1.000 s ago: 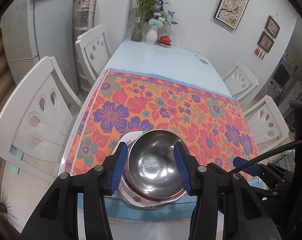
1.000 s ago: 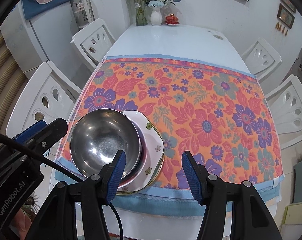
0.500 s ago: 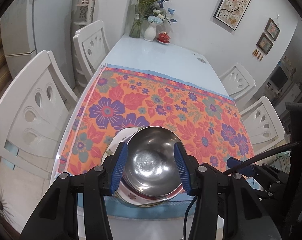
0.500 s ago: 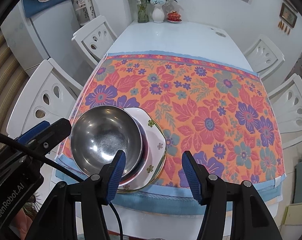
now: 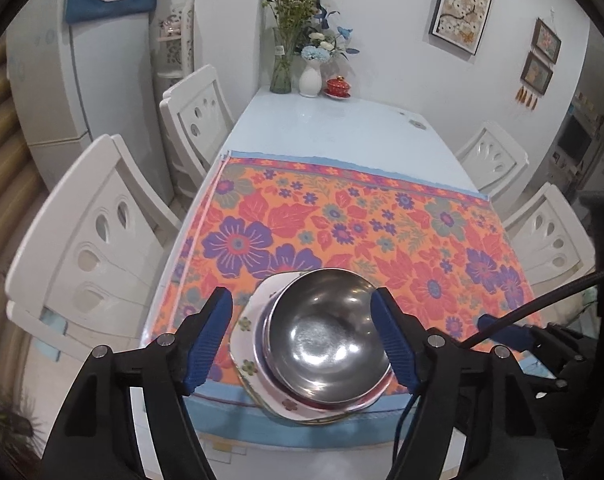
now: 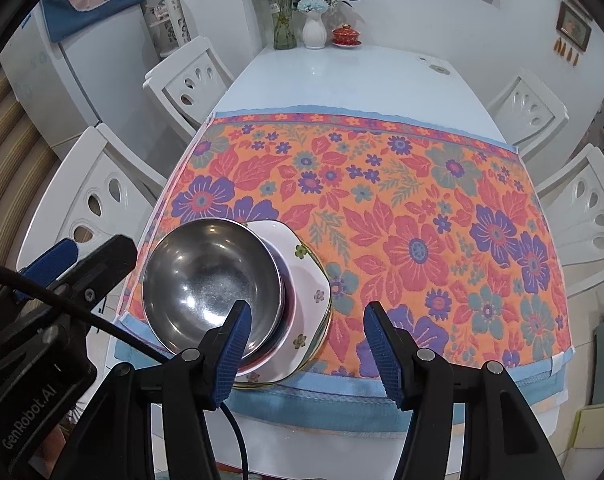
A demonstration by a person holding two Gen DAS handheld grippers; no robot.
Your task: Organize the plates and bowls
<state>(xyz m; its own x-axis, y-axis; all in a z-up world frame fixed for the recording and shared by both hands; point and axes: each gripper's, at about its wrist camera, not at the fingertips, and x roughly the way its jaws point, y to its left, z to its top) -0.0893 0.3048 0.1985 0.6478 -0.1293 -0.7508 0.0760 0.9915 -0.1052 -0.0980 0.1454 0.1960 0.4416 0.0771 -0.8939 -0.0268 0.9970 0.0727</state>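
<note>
A steel bowl (image 5: 325, 336) sits on a stack of plates at the near left corner of the floral cloth. The top plate is white with small flowers (image 5: 246, 332). My left gripper (image 5: 300, 298) hovers over the bowl with its jaws opening; the bowl lies between the blue pads, which no longer press on it. From the right wrist, the bowl (image 6: 210, 280) and the flowered plate (image 6: 307, 276) lie lower left. My right gripper (image 6: 306, 312) is open just right of the stack, above its near edge, with nothing gripped.
The orange floral cloth (image 6: 401, 208) covers the near half of the white table (image 6: 353, 76). Vases and a red lidded cup (image 6: 345, 36) stand at the far end. White chairs (image 6: 102, 200) line both sides. The stack sits close to the table's near edge.
The left gripper's jaws have spread apart and let go of the steel bowl, which now rests on the plates. The right gripper has stayed as it was.
</note>
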